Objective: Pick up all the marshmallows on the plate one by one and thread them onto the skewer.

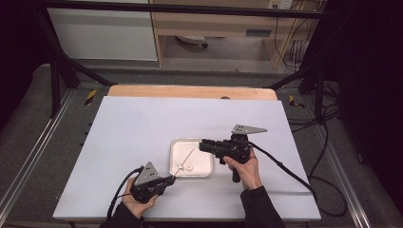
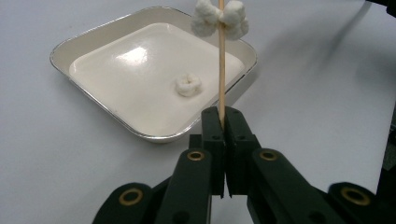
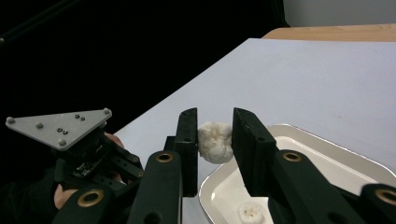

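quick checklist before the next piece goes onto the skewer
1. Left gripper shut on the skewer: ok, its jaws clamp the stick's lower end.
2. Skewer upright and steady in that grip: ok, it rises straight from the jaws.
3. Pieces already threaded sit well up the stick: ok, though the tip above them is cut off in the left gripper view, so free length cannot tell.
4. Right gripper shut on a white piece: ok, both pads press its sides.
5. Held piece lined up with the skewer tip: not ok, in the high view the right gripper sits off to the side over the tray.
6. One loose piece lies in the tray: ok.
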Demonstrator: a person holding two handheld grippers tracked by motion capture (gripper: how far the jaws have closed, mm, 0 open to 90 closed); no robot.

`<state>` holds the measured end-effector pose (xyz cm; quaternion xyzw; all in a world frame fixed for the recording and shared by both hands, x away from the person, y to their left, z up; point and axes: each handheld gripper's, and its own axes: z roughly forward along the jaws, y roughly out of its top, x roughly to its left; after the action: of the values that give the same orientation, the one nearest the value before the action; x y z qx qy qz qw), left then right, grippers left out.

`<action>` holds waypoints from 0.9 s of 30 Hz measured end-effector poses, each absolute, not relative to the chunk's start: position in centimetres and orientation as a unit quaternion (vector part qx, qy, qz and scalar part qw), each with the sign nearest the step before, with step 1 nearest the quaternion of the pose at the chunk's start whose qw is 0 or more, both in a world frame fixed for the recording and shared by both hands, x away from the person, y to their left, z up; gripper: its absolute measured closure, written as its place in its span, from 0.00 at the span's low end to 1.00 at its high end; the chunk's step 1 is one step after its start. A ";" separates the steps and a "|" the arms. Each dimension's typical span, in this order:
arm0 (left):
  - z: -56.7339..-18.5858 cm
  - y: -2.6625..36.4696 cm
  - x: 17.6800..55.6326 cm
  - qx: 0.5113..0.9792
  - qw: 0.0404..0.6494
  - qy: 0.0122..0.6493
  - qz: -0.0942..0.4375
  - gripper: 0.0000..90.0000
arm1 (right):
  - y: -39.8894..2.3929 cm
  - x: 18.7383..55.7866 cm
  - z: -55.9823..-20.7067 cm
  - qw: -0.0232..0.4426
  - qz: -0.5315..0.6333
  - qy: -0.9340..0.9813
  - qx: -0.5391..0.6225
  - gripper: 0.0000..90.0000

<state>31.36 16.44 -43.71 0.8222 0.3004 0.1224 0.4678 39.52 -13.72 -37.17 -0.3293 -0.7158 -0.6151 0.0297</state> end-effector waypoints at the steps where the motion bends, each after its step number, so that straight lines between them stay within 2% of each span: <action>1: -43.7 16.4 31.3 0.822 0.468 0.301 0.122 0.98 | -13.6 39.5 -37.2 0.031 -0.615 -0.715 -0.330 0.80; 19: -43.8 16.3 31.3 0.823 0.469 0.295 0.123 0.98 | -12.1 39.9 -37.9 0.059 -0.613 -0.715 -0.331 0.81; 27: -43.9 16.4 31.3 0.820 0.472 0.301 0.117 0.98 | -11.9 39.7 -38.2 0.060 -0.611 -0.717 -0.329 0.84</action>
<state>31.34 16.37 -43.86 0.8202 0.3013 0.1173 0.4720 39.73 -11.95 -38.19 -0.3286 -0.7174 -0.6113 0.0600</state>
